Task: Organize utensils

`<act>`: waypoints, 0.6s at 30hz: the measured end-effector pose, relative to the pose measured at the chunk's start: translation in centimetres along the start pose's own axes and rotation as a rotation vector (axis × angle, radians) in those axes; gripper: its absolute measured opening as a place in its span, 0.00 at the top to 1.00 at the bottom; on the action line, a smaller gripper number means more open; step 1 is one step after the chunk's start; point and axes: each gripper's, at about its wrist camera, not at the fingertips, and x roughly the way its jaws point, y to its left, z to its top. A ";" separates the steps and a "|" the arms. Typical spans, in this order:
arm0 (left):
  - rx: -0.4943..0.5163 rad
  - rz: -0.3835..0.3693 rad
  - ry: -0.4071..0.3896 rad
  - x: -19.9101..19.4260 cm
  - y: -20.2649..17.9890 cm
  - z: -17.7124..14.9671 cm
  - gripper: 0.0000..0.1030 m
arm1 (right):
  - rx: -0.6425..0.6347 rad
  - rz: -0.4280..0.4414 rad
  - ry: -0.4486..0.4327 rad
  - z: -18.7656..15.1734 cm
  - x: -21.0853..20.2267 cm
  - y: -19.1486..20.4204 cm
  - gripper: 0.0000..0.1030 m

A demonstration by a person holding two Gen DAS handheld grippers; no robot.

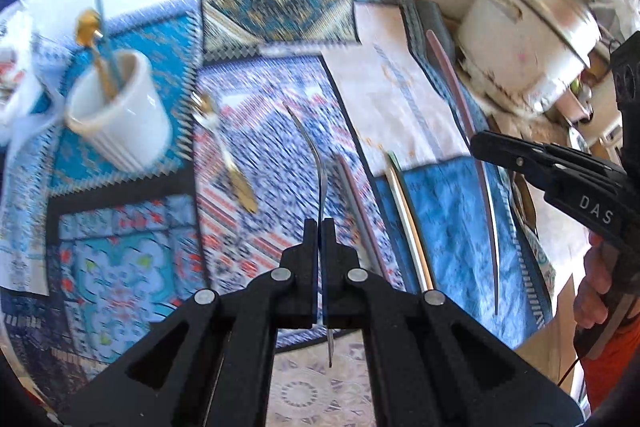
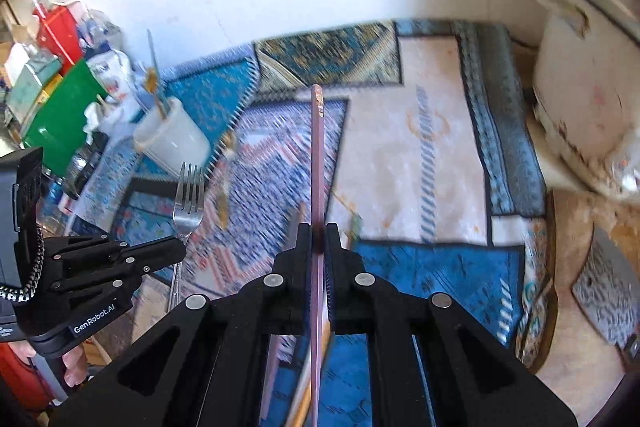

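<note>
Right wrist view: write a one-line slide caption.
Right claw shut on a pink chopstick above the patterned cloth; left claw holds a fork near the white cup.

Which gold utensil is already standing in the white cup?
The gold spoon beside the blue stick in the white cup; the other gold spoon lies flat on the patterned cloth.

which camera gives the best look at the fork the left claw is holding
The right wrist view. There the fork faces the camera, tines and neck plain above the left claw. The left wrist view shows the fork only edge-on, a thin curved strip running out from between its own shut pads.
</note>
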 end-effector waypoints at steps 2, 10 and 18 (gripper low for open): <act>-0.014 0.017 -0.038 -1.4 1.0 0.8 1.00 | -0.019 0.016 -0.023 1.0 -0.1 1.1 0.95; -0.069 0.095 -0.190 -6.3 5.4 3.0 1.00 | -0.099 0.095 -0.105 4.9 0.4 6.5 0.95; -0.129 0.156 -0.268 -9.1 10.3 4.7 1.00 | -0.164 0.168 -0.164 8.8 2.0 12.3 0.95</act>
